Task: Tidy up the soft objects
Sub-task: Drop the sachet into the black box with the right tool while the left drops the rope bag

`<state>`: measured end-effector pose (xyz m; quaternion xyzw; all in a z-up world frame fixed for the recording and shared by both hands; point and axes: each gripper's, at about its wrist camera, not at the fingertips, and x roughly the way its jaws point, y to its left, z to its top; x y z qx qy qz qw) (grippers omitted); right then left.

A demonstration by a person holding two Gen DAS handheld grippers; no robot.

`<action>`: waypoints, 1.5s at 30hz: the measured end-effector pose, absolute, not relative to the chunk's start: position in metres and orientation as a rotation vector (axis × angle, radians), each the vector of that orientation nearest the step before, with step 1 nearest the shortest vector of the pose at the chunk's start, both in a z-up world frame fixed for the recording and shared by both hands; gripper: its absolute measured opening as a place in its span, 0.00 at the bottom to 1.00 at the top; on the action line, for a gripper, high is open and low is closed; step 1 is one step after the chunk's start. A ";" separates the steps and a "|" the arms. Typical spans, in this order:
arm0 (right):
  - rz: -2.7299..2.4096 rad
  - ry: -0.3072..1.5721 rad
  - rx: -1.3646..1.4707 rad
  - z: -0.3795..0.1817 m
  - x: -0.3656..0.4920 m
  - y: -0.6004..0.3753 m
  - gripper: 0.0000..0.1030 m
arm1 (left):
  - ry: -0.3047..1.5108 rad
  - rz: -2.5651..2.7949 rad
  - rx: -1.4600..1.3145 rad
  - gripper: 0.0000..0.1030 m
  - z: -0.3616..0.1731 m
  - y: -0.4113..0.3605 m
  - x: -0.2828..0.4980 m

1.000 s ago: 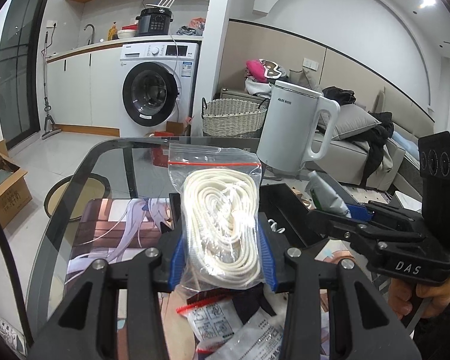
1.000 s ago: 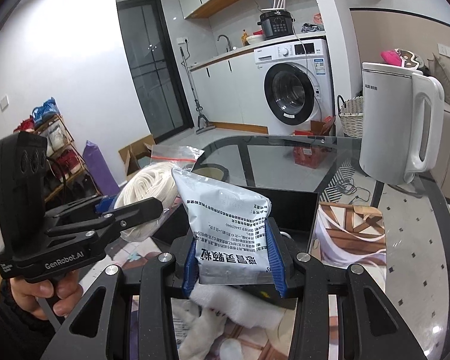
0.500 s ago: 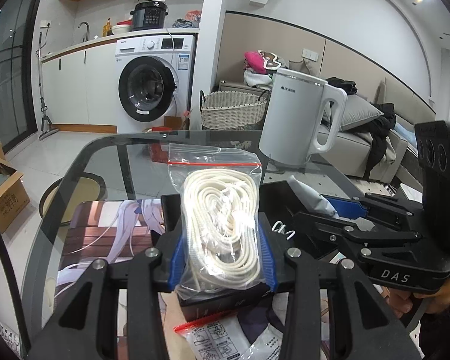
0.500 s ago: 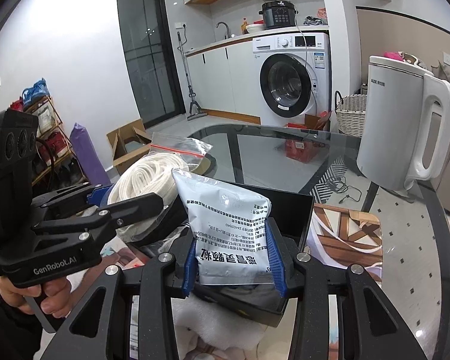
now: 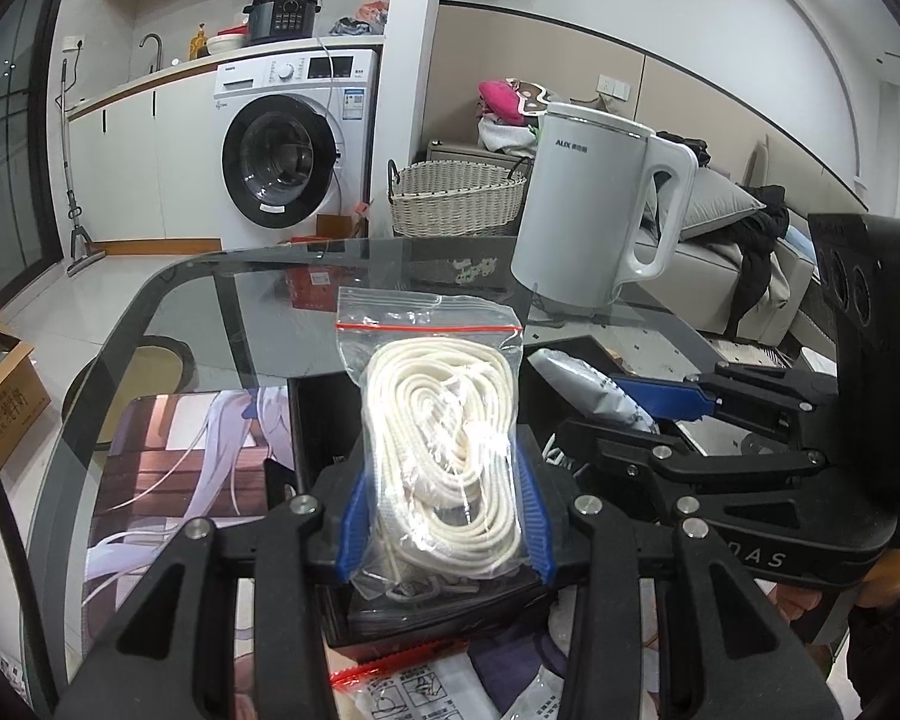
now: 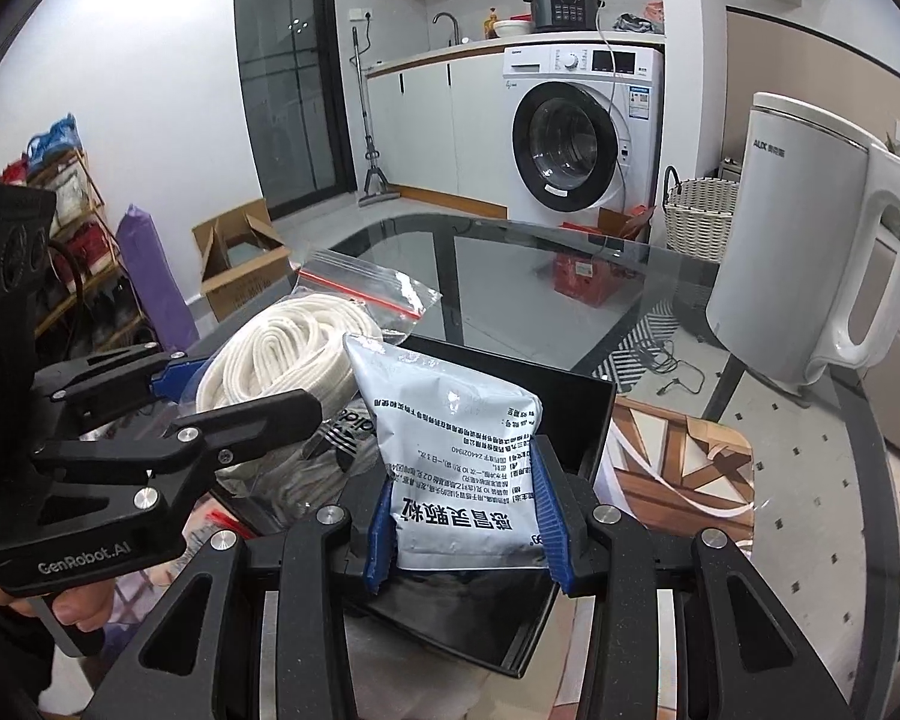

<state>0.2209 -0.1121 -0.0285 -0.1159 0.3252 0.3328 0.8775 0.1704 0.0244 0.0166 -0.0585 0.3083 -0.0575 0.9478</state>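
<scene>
My left gripper [image 5: 444, 522] is shut on a clear zip bag of white cord [image 5: 441, 438] and holds it over the black box [image 5: 312, 414]. My right gripper [image 6: 465, 531] is shut on a silver packet with printed text [image 6: 459, 462], also over the black box [image 6: 588, 420]. In the left wrist view the right gripper [image 5: 642, 420] sits just to the right with the silver packet [image 5: 588, 390]. In the right wrist view the left gripper [image 6: 234, 402] and its cord bag [image 6: 288, 354] sit to the left. A folded grey garment [image 6: 330, 450] lies inside the box.
A white electric kettle [image 5: 594, 216] stands on the glass table [image 5: 210, 312] behind the box. A printed mat [image 5: 168, 474] lies under the box. Loose packets [image 5: 414, 690] lie at the near edge. A washing machine and a wicker basket stand beyond.
Both grippers have moved forward with their loads, from in front of the box to above it. The two grippers have come closer together.
</scene>
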 end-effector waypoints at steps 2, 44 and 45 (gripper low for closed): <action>0.685 0.684 -0.255 -0.031 0.223 -0.109 0.39 | 0.633 -0.119 -0.122 0.40 0.015 0.025 0.171; 0.663 0.675 -0.119 -0.015 0.177 -0.167 0.99 | 0.603 -0.062 -0.096 1.00 0.021 0.037 0.113; 0.662 0.680 -0.105 -0.016 0.172 -0.171 0.99 | 0.601 -0.054 -0.097 1.00 0.020 0.038 0.109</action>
